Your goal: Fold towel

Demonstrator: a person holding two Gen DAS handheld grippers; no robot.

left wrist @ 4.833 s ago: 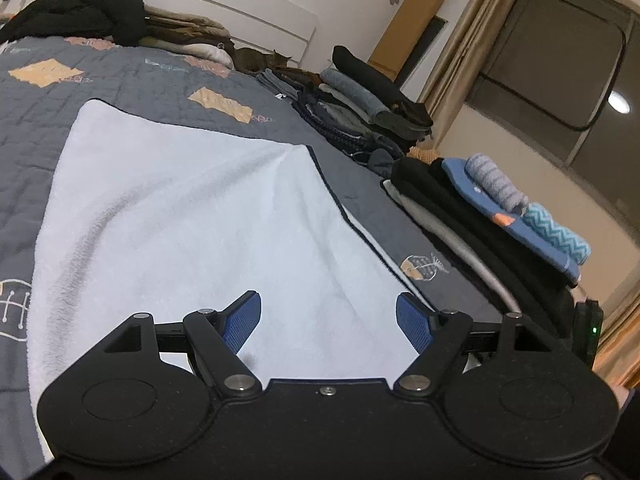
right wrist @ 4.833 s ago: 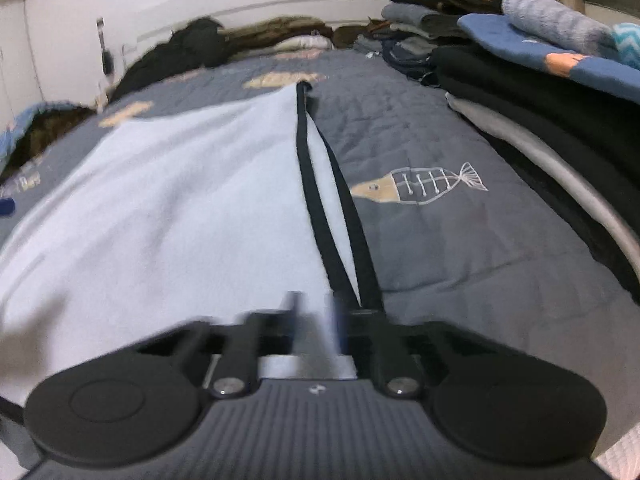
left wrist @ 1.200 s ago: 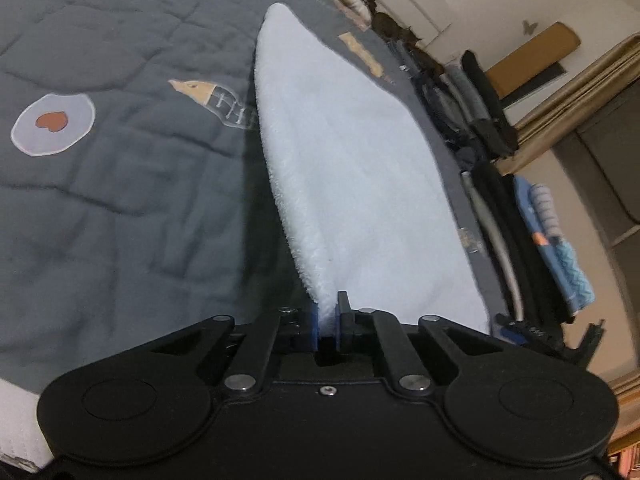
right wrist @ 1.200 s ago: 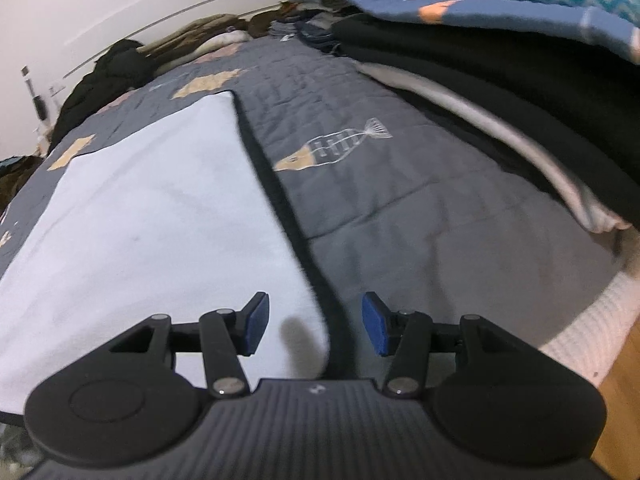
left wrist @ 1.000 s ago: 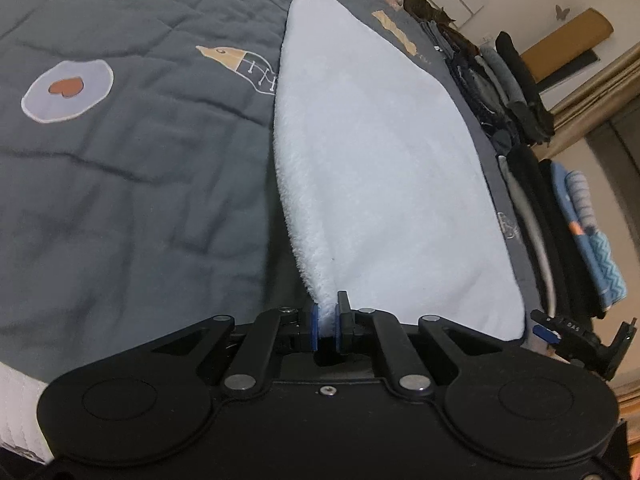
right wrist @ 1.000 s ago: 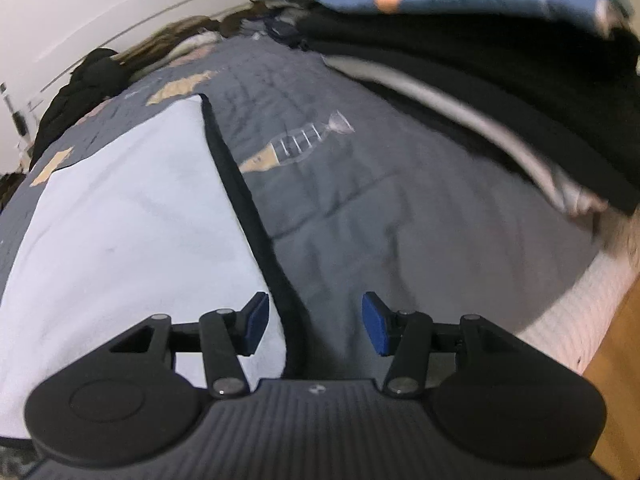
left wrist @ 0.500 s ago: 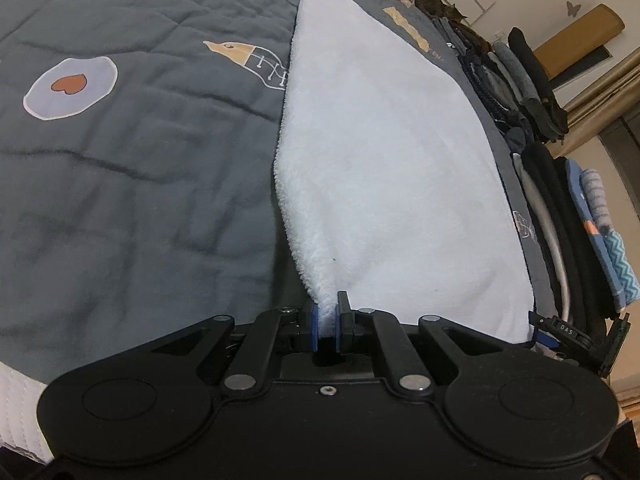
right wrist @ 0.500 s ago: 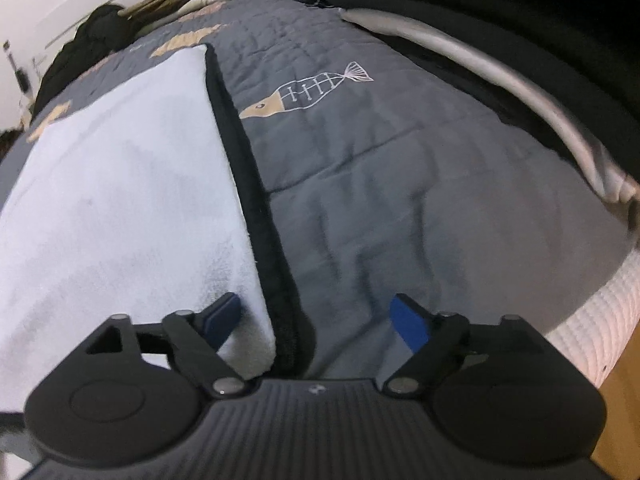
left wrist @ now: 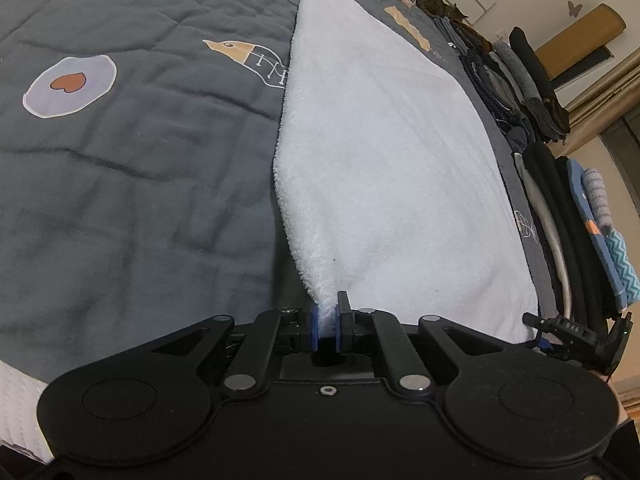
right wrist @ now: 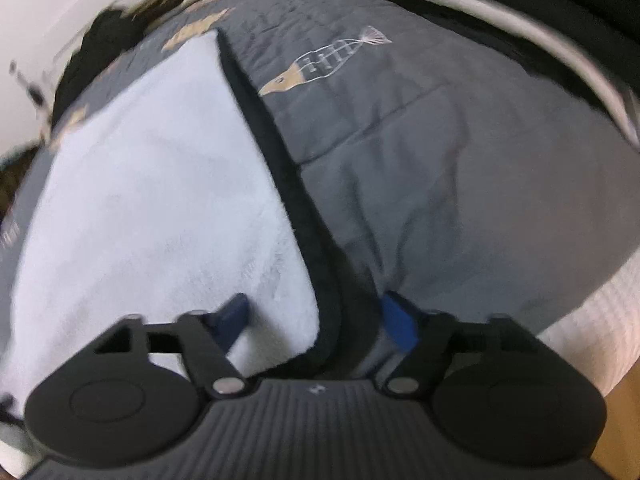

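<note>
A pale blue-white towel [left wrist: 392,152] lies folded lengthwise on the grey quilt [left wrist: 120,180]. My left gripper [left wrist: 329,312] is shut on the towel's near left corner, which rises slightly into the pads. In the right wrist view the towel [right wrist: 160,200] shows its dark trim [right wrist: 280,160] along the right side. My right gripper [right wrist: 316,316] sits low over the near right corner with its jaws closing. The trimmed corner lies between the fingers; the left fingertip [right wrist: 236,312] rests over the towel, the right one over the quilt, neither pad squeezing it.
Stacks of folded clothes [left wrist: 560,184] line the right side of the bed. A heap of dark clothing [right wrist: 100,48] lies by the headboard. The white mattress edge [right wrist: 580,312] runs close on the near right, with wooden floor beyond it.
The left gripper kept its hold on the corner and barely shifted. The right gripper sank toward the trimmed corner; its jaws spread wide, then narrowed around it.
</note>
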